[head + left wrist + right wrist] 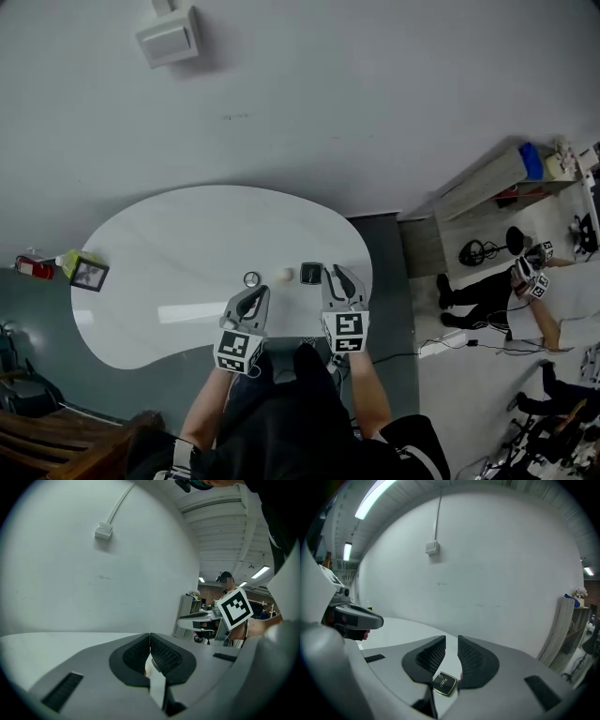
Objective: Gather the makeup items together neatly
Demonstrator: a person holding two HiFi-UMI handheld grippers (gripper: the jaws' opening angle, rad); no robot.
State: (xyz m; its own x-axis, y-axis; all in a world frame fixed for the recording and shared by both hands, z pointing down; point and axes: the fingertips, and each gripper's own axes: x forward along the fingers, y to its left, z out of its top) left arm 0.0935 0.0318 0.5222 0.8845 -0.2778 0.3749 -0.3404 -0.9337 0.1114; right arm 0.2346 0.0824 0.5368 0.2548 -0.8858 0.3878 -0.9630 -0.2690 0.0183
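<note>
Head view: 3 small makeup items lie in a short row on the white worktop (pixel 187 234), close together but apart. A round ringed pot (pixel 251 278) sits just ahead of the left claw (pixel 258 292). A pale puff (pixel 286 275) lies between the 2 claws. A dark square compact (pixel 311 273) is just to the left of the right claw (pixel 337 277).

Left gripper view: the left claw (pixel 149 639) has its pads meeting at the tips and grips nothing. The puff (pixel 147 667) shows below, through the slit lower down.

Right gripper view: the right claw (pixel 451 641) stands a narrow way apart and empty. The compact (pixel 444 684) lies below and slightly left of its gap, untouched.

The compact looks stiff, light and glossy, so likely slippery. It is best pinched across 2 opposite edges, low down. The puff seems soft and very light, so a gentle squeeze across its middle should do. The pot appears hard, and it may skid if nudged.
</note>
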